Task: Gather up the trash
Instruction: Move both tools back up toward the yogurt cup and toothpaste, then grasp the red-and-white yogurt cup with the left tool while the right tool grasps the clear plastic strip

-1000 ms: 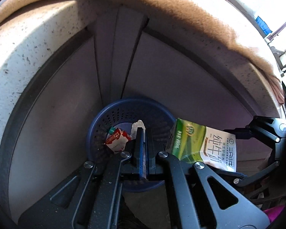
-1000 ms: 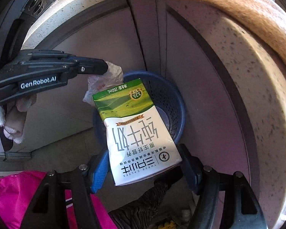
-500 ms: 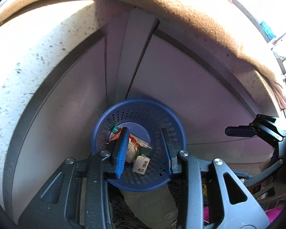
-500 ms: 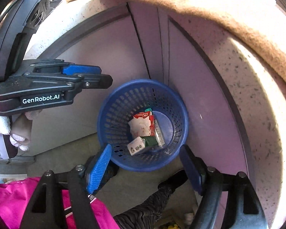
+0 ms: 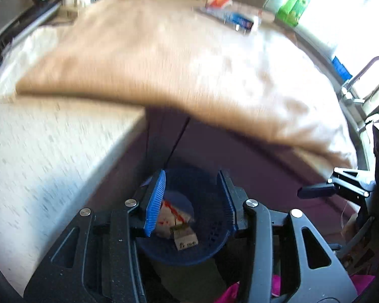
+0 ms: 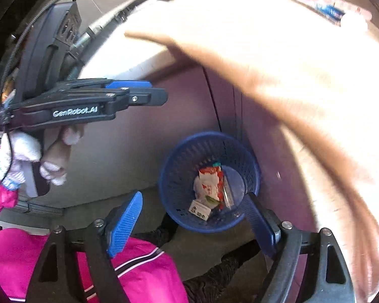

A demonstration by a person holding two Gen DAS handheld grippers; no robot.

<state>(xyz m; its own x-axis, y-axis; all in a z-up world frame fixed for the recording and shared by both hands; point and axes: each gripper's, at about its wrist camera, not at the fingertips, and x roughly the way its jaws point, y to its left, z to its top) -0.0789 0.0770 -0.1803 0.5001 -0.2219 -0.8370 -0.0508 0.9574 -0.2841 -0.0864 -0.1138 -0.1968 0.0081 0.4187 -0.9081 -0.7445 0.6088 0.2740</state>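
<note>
- Blue perforated plastic wastebasket (image 6: 209,151) sits on the floor against the purple-grey cabinet front (image 6: 144,146), under the counter (image 5: 50,156) edge.
- Trash lies at the basket bottom: a milk carton (image 6: 200,208) on its side, white end face up w/ green print along one side; in left wrist view the same carton (image 5: 185,240) shows pale, blurred.
- Next to it, touching: red-and-white crinkled wrapper (image 6: 209,183) w/ red logo; a small teal bit (image 6: 216,163) at its far end. Clear plastic film beside wrapper, hard to make out.
- Left tongs (image 5: 192,199): wide apart, nothing between them, blue ribbed pads (image 5: 155,202) framing the basket (image 5: 214,242) from above. Not touching it.
- Right tongs (image 6: 192,219): also spread wide, holding nothing; one blue pad (image 6: 125,223) over the floor/pink clothing, the other at the basket's near rim — contact can't tell.
- In right wrist view the left tongs (image 6: 149,92) hang well above and left of the basket, gripped by a white-gloved hand (image 6: 50,161).
- Tan cloth (image 5: 151,58) covers the countertop, heavily motion-blurred in both views.
- Pink garment (image 6: 128,272) low in frame.
</note>
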